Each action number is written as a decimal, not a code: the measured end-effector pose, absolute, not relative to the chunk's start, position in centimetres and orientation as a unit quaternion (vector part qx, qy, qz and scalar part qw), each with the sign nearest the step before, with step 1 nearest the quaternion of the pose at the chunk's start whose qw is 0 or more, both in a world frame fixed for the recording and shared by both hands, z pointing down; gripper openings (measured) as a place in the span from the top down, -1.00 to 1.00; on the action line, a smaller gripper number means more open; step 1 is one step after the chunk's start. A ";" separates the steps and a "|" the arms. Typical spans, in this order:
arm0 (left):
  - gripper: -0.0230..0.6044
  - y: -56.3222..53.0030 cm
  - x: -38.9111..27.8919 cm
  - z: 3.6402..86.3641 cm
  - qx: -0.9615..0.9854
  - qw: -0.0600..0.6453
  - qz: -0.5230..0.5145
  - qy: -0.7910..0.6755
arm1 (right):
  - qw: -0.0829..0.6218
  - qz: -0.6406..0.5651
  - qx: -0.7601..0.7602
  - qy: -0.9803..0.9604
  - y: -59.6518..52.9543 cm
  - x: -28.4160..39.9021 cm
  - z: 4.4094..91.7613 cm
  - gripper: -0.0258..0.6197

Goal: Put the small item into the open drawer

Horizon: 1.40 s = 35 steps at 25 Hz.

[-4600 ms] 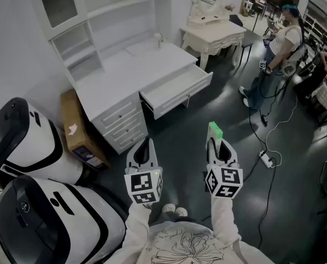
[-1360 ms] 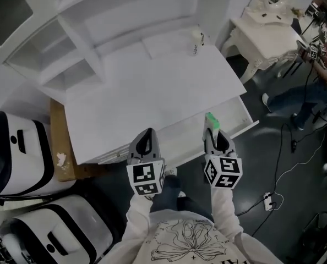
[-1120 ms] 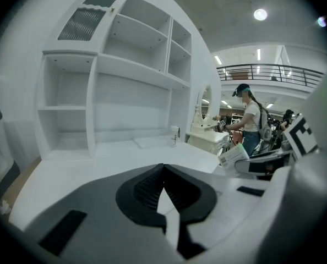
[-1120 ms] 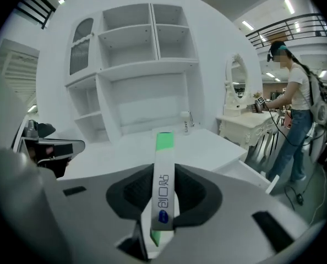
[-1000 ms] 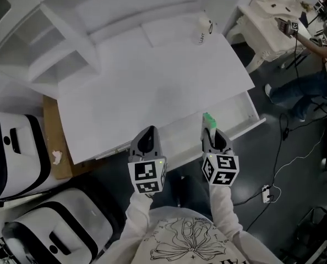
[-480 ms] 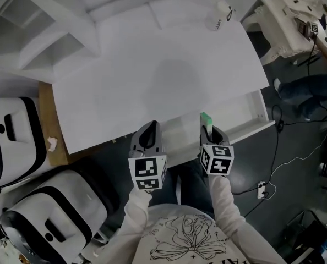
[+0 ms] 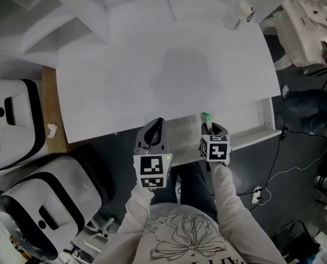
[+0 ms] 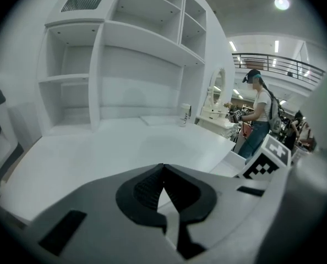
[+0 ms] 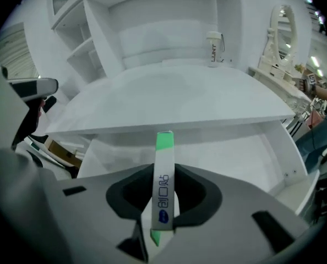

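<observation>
Holding thin white-and-green box (image 9: 163,183) over open white drawer (image 9: 235,153).
R gripper (image 7: 210,126) clamps box; L gripper (image 8: 162,187) jaws squeezed together, empty.

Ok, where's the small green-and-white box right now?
In the right gripper view the box stands clamped in the right gripper, above the open drawer and just before the desk top's front edge.

Both forearms, in pale sleeves, reach forward side by side: left arm (image 7: 135,213), right arm (image 7: 225,188). Left gripper (image 7: 157,124): jaws pressed together, nothing between them. Right gripper (image 7: 208,126): reaches slightly farther out, jaws clamped on a thin green-and-white packet (image 9: 163,180) held edge-on.
</observation>
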<state>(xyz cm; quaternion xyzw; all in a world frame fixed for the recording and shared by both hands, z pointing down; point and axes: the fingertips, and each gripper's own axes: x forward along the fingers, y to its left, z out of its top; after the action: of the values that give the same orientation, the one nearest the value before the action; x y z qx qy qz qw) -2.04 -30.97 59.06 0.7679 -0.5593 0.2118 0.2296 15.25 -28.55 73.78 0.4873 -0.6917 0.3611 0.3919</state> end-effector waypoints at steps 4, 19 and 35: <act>0.92 -31.2 -2.6 59.1 0.764 0.230 0.210 -0.565 | 0.419 0.374 0.463 -0.686 -28.9 14.6 75.9 0.64; 0.92 -30.6 -4.3 59.6 0.751 0.238 0.215 -0.577 | 0.452 0.381 0.461 -0.662 -29.0 14.2 78.2 0.58; 0.92 -30.9 -3.8 54.8 0.763 0.207 0.183 -0.585 | 0.316 0.318 0.534 -0.717 -30.7 15.0 65.0 0.69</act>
<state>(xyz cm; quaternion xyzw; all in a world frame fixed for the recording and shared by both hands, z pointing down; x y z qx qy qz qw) -3.78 -30.88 54.77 0.7629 -0.5846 0.1833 0.2065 15.03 -30.73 64.98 0.5337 -0.7172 0.3180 0.3157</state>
